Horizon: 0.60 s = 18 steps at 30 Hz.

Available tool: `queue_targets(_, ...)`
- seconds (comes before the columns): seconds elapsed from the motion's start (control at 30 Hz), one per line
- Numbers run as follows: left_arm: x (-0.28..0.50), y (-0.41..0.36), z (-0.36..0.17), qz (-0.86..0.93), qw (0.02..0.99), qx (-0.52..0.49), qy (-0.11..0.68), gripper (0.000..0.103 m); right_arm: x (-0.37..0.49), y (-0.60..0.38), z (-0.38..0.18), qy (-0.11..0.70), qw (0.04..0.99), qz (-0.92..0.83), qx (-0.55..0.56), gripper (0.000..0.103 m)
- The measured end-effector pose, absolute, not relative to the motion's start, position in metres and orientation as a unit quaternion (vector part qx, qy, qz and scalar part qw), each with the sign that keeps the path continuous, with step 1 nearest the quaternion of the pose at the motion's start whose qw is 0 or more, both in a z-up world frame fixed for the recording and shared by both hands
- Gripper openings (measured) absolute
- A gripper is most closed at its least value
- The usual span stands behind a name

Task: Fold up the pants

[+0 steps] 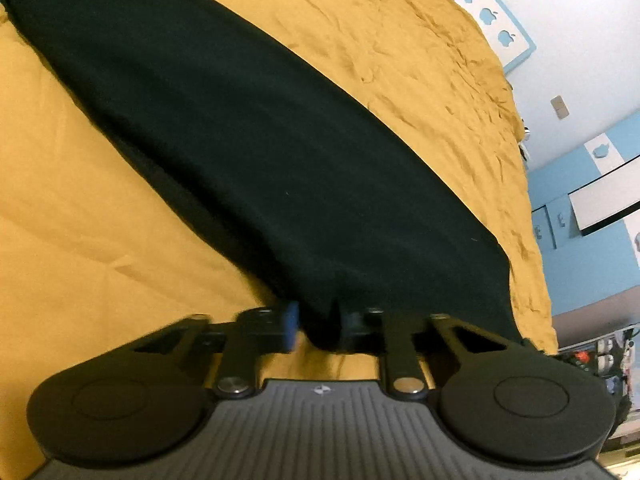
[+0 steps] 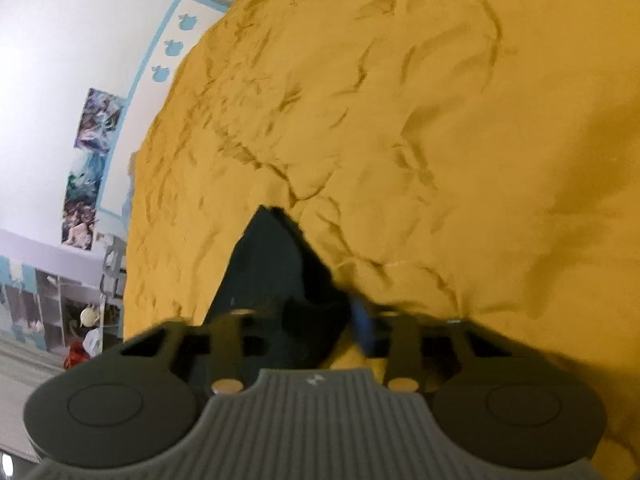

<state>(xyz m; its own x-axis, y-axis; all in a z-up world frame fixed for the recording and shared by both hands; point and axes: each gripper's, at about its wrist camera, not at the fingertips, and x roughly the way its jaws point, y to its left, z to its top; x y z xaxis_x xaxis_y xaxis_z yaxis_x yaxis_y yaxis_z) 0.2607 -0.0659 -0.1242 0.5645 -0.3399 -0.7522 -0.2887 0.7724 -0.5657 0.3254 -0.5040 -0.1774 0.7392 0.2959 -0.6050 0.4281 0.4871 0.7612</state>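
As both claws are pinched onto the cloth, the step in hand is judged to be the lift that carries one end of the garment over the rest.

Garment: black pants (image 1: 248,152), lying as one long flat band on a mustard bedsheet (image 1: 80,220); in the left wrist view it runs from the claw away to the upper left.

Left gripper (image 1: 318,326): jaws nearly closed, a bunched tuck of the near edge of the pants caught between the blue pad and its opposite.

Right gripper (image 2: 320,328): jaws likewise almost together; dark cloth fills the gap, so it is read as gripping a corner of the same garment, though blur softens the contact.

Position of cloth, right view: a narrow black wedge rises from the jaws to a point on the rumpled sheet just ahead.

Technique, lift: raise both claws together and level, so that the held edge stays straight and taut between them.

Technique, carry: travel along the length of the band, letting the free part stay flat on the bed.

Technique, placement: lower the edge squarely onto the far portion, edges aligned, before releasing.

Risk: the sheet is creased near the right claw and could be pinched up with the pants; which end of the pants is held cannot be told.
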Motion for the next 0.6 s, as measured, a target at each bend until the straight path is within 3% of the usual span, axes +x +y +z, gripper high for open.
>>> queue_targets(0.17,0.257,-0.067,-0.108,-0.016,0.827,-0.321,0.461,0.007,0.319,-0.499,-0.154,0.329,0.825,-0.035,0.458,0.004)
queue_targets(0.47,0.252,-0.067,-0.132,-0.021,0.814,-0.297,0.499,0.007,0.328,-0.492,-0.177,0.365,0.836,-0.079,0.401,0.001)
queue_targets(0.53,0.253,-0.063,-0.129,-0.03,0.802,-0.3,0.516,0.016,0.328,-0.493,-0.176,0.372,0.839,-0.076,0.389,0.003)
queue_targets(0.6,0.254,-0.057,-0.121,-0.047,0.794,-0.285,0.535,0.019,0.326,-0.49,-0.167,0.375,0.85,-0.078,0.362,0.007)
